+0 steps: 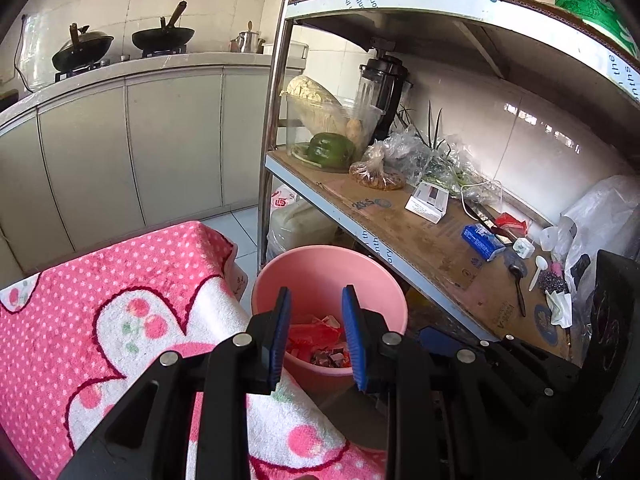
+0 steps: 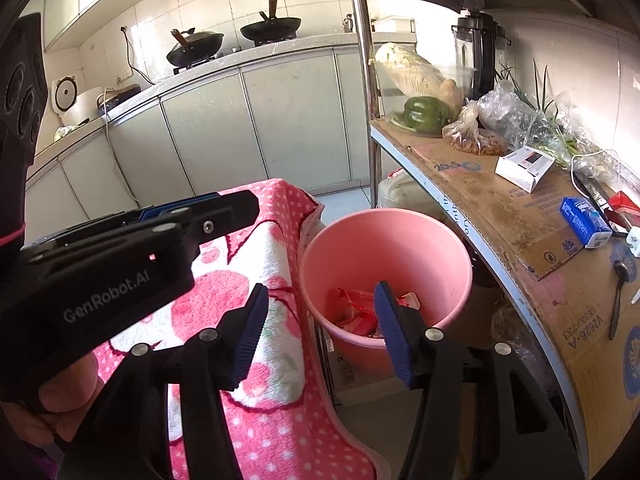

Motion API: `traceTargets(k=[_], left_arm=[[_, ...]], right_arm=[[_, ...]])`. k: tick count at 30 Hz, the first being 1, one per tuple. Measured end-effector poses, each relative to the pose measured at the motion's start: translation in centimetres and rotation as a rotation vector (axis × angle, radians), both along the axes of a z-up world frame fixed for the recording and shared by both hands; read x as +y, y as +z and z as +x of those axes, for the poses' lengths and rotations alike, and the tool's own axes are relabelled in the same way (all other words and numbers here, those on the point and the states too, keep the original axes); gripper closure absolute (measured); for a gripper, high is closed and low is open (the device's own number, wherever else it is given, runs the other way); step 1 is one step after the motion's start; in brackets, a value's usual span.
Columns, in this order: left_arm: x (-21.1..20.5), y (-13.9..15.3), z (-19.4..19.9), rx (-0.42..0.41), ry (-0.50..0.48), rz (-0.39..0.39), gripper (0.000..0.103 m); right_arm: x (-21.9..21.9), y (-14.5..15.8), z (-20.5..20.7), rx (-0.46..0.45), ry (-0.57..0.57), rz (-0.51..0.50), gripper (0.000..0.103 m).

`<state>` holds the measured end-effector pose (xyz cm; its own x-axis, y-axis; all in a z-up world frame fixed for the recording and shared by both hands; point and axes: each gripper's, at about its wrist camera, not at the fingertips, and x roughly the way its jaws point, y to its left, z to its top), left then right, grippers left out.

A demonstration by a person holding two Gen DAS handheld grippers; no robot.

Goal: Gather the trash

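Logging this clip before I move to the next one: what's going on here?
A person is collecting trash with a handheld gripper in each hand. Both the left gripper and the right gripper hang open and empty above a pink bucket that already holds red wrappers. The bucket sits between a pink dotted towel and a metal shelf lined with cardboard, where small items such as a blue packet remain.

Pink plastic bucket (image 1: 384, 280) stands upright at lower centre of my left view, open top, between the pink spotted towel and the shelf rack. Red and white crumpled wrappers (image 1: 316, 338) lie piled in its bottom, partly hidden.
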<state>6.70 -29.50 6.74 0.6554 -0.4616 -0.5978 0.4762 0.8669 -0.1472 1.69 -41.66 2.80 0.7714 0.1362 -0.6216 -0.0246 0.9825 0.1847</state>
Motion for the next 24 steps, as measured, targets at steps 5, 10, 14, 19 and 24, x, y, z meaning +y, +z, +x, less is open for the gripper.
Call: traceTargets(k=[5,10,14,19,24], left_arm=[[1.5,0.7,-1.4,-0.019,0.001,-0.017,0.078],[2.7,1.4,-2.8,-0.035,-0.002,-0.035,0.078],[3.4,1.9,-3.8,-0.045,-0.010,-0.045,0.078],[4.2,2.4,-4.9,-0.058,-0.019,-0.057,0.078],[4.7,2.7,-5.7,-0.068,-0.027,-0.064,0.078]], right_arm=[[1.1,1.0,-1.4,-0.024,-0.005,-0.025,0.047],[2.1,1.9,-2.4,-0.042,-0.013,-0.046,0.047],[2.7,2.4,-3.2,-0.048,-0.022,-0.056,0.047],[3.2,2.8,-3.8,-0.057,-0.026,-0.069,0.047],[3.6,3.2,-4.4,-0.065,-0.029,-0.078,0.047]])
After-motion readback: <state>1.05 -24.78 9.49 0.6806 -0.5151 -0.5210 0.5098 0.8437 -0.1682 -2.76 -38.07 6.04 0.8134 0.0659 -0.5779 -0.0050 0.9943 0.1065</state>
